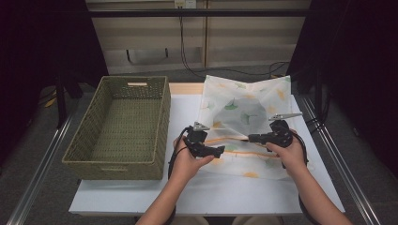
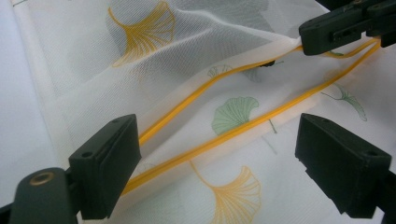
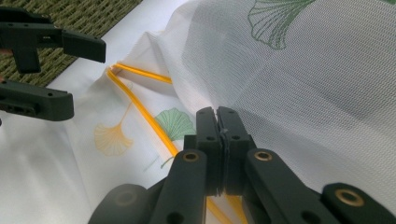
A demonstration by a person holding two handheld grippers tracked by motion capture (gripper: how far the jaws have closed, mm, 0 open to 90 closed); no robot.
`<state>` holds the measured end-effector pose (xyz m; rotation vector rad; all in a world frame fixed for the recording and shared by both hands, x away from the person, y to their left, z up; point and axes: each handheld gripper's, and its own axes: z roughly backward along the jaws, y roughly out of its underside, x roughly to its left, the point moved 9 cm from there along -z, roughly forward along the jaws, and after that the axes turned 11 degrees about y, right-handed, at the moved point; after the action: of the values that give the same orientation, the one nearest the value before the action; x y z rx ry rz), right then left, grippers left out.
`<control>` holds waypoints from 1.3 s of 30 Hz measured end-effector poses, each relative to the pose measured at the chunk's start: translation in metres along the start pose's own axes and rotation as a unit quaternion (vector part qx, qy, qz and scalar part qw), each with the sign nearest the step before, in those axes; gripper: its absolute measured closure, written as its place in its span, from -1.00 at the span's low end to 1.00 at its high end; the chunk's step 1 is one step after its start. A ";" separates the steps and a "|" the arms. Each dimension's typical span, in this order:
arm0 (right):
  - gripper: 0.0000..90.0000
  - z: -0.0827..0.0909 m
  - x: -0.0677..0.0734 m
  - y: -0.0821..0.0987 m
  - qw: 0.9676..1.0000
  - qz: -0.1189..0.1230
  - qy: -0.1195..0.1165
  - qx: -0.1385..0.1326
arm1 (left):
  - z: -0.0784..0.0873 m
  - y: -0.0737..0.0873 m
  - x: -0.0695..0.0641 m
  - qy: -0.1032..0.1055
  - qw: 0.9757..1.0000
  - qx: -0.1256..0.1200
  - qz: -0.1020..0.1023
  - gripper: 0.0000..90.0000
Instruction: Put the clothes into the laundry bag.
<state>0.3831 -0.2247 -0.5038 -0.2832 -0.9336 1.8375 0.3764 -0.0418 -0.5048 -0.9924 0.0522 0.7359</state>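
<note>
Mesh bag with leaf print, flat on the right half of the white desk, mouth toward the near edge, closed bottom reaching past the far edge. Yellow-trimmed opening stretched crosswise, long axis left to right, parallel to the near edge of the desk.

Left tool at the left end of that opening, jaws wide, both yellow rims lying between them in the left gripper view, neither pad pressing; nothing held. Nearer of the two to the loose corner, so probably next to close there.

Right tool at the right end, clamped shut on the upper rim, mesh lifted and tented beyond the pinch.

Farther left, woven basket, along the left edge of the desk, well apart from the bag.
</note>
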 end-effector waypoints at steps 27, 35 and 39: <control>0.97 0.002 0.001 0.007 1.000 0.027 0.010 -0.010 | 0.006 0.000 0.004 -0.010 1.000 -0.001 0.002 -0.74; 0.96 0.004 0.001 0.012 0.999 0.035 0.016 -0.017 | 0.009 0.000 0.006 -0.012 1.000 -0.009 0.011 -0.74; 0.96 0.003 0.002 0.015 0.999 0.036 0.017 -0.019 | 0.009 0.002 0.007 -0.013 1.000 -0.001 0.009 -0.75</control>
<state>0.3704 -0.2273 -0.5117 -0.3762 -0.9467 1.8760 0.3782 -0.0300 -0.5040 -0.9857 0.0381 0.7653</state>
